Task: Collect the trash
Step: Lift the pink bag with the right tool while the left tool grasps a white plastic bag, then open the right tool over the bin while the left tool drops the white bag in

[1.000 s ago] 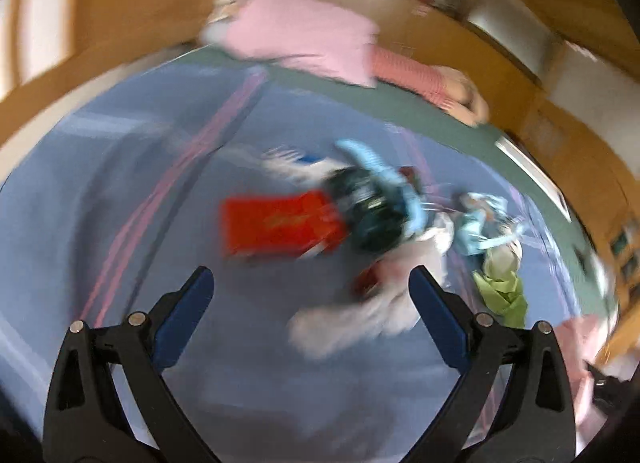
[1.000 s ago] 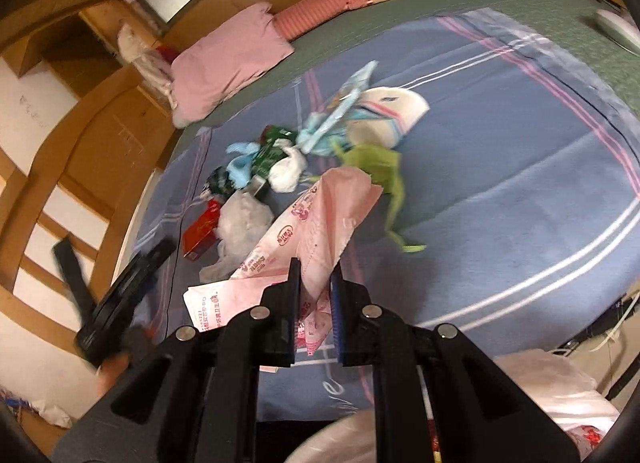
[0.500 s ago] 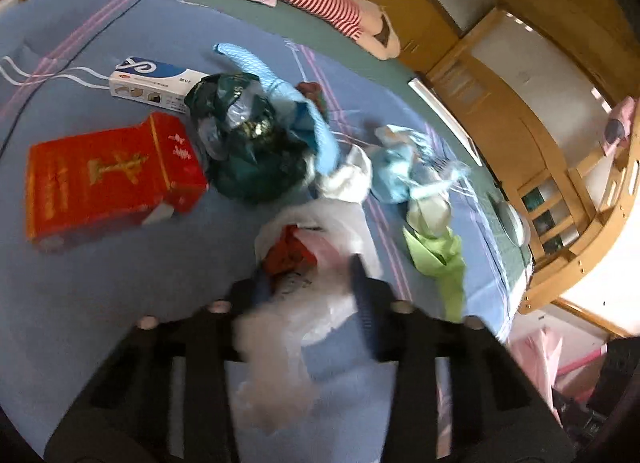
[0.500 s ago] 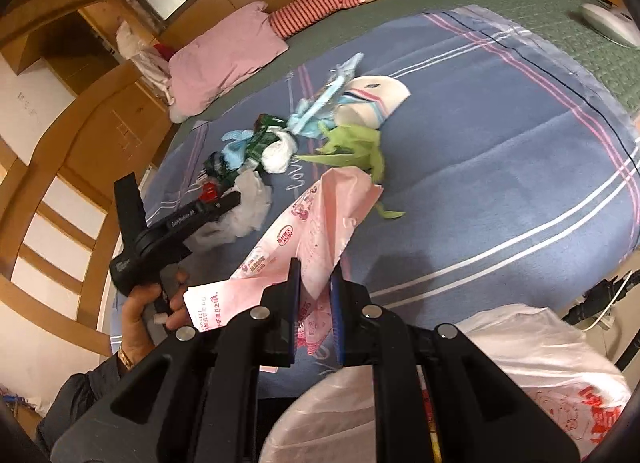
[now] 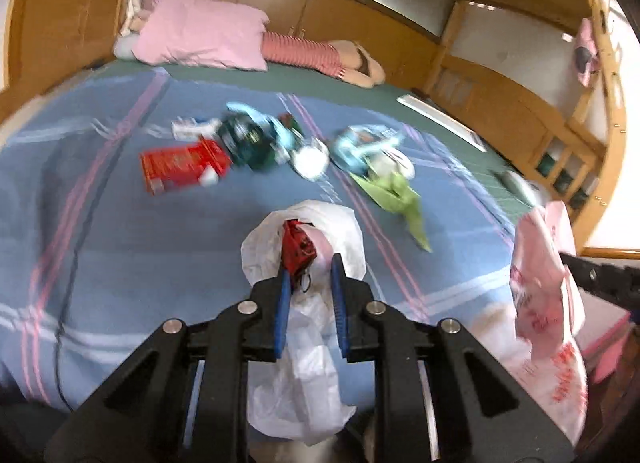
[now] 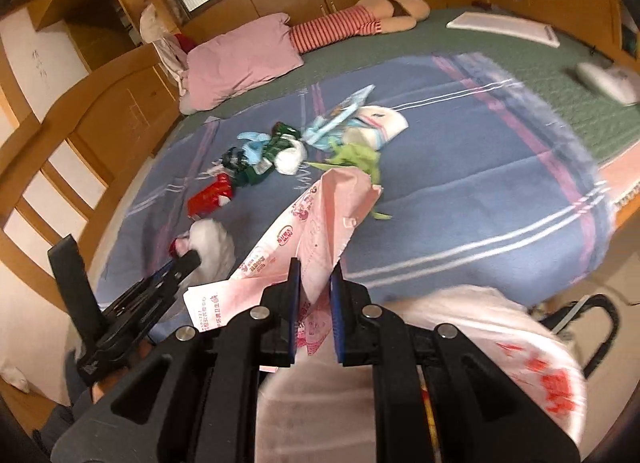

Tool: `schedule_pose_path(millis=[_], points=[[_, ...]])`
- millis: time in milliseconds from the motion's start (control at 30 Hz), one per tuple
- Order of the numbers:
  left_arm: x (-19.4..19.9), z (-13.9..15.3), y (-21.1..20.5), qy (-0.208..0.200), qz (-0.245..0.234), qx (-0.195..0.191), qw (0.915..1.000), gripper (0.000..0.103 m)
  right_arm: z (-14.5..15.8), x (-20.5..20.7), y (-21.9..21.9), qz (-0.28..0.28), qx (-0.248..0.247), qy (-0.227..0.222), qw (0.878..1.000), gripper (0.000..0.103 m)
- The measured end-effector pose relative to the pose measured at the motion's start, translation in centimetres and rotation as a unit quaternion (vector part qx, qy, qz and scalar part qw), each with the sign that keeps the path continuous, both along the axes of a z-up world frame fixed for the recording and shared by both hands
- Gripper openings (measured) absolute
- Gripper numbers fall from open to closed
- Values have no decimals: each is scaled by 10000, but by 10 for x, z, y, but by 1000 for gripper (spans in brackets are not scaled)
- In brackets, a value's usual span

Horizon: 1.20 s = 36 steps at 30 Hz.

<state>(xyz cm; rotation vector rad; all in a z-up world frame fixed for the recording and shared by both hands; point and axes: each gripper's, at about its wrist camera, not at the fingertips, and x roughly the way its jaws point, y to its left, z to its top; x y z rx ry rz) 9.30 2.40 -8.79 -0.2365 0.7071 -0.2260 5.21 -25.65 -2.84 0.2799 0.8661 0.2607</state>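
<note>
Since the earlier frames, my left gripper (image 5: 308, 283) has closed from wide apart onto the white plastic bag (image 5: 304, 235), which now hangs pinched between its blue pads with a crumpled red wrapper (image 5: 298, 249) showing at the bag's mouth. My right gripper (image 6: 314, 295) is clamped on the edge of the pink printed trash bag (image 6: 320, 215); its red print is too blurred to read. Ahead of the left gripper, on the blue striped blanket (image 5: 120, 243), lies the remaining litter: a red carton (image 5: 180, 167) to the left front, a dark green wrapper (image 5: 248, 143) and a white box (image 5: 190, 129) beyond it, a light blue wrapper (image 5: 360, 145) and a green wrapper (image 5: 394, 195) to the right front. No lettering on these is legible. Beyond the blanket lies a pink pillow (image 5: 200, 35).
</note>
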Motion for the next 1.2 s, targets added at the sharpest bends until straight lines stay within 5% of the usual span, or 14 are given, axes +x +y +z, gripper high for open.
schedule_pose_path(millis=[133,233,333,367,400,600,733,833,933,1000,1067,1133,1200], points=[[-15,-2,-15,-90,-107,281,9995,20,-6,-27,-22,-175,-319,199,9991,15],[-23,0,-20,-168,-185,347,9991,20,-26,-44,-26,-184,-1083,599,9921,16],[-23,-2,-17,-109,-203,250,9994,20,-48,-49,-25,-47,-1512,1121,9821,41],[-22,-2,-17,-85,-202,229,9995,20,-51,-51,-26,-103,-1526,1157,9814,58],[-22,-3,-16,-56,-191,236,9995,20,-50,-52,-30,-231,-1448,1102,9830,68],[-26,-2,-23,-102,-610,8,9981,20,-16,-46,-69,-1216,28,608,9907,70],[-37,0,-43,-133,-1968,-1047,9747,20,2,-51,-90,-1925,372,105,9805,70],[-49,-1,-72,-100,-2755,-1191,9538,20,12,-58,-99,-2247,384,-183,9735,70],[-62,-4,-105,-112,-3417,-867,9357,21,20,-56,-106,-2433,318,-300,9690,71],[-68,-7,-121,-121,-3658,-591,9287,31,21,-53,-107,-2442,302,-260,9689,71],[-73,-9,-129,-182,-3627,-323,9312,74,19,-50,-107,-2423,333,-192,9694,71],[-75,-7,-123,-373,-3344,-240,9414,91,16,-48,-103,-2395,340,-134,9702,71],[-70,-4,-111,-440,-3100,-435,9487,94,13,-45,-96,-2323,344,-77,9720,71]])
